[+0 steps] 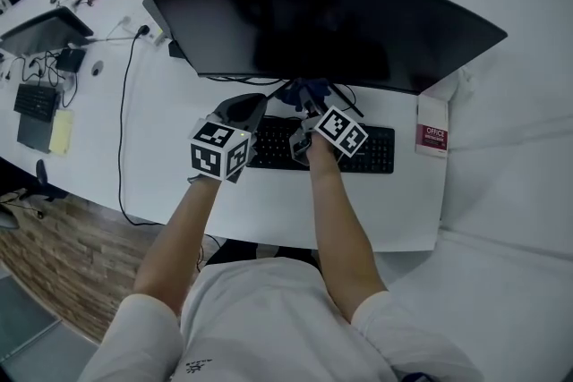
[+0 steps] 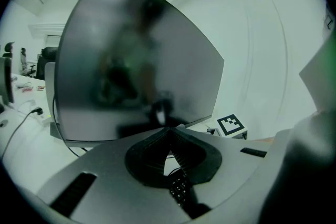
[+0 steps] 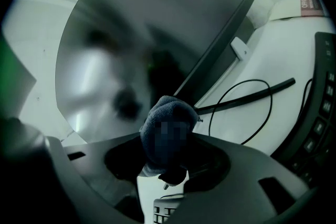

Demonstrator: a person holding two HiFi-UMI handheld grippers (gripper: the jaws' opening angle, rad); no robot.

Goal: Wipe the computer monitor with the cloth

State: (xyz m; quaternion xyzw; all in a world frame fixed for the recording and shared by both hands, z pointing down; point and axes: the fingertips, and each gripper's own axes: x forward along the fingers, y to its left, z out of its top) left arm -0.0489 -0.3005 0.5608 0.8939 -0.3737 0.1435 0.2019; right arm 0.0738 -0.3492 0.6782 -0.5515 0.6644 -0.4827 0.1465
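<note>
A wide curved black monitor [image 1: 313, 22] stands on the white desk [image 1: 161, 165], its screen dark. My right gripper [image 1: 306, 103] is just below the screen's lower edge, shut on a bunched dark blue cloth [image 1: 310, 89]. In the right gripper view the cloth [image 3: 168, 131] bulges from between the jaws of the right gripper [image 3: 169, 165], close to the monitor [image 3: 147, 44]. My left gripper [image 1: 243, 109] hovers to the left, over the keyboard's end. In the left gripper view the left gripper [image 2: 168, 132] has its jaw tips together with nothing held, facing the monitor [image 2: 136, 60].
A black keyboard [image 1: 358, 152] lies under both grippers, with black cables [image 3: 247, 99] behind it. A red-and-white box [image 1: 431, 128] stands at the monitor's right end. Far left are a second monitor [image 1: 40, 31], another keyboard [image 1: 36, 101] and a yellow note [image 1: 61, 131].
</note>
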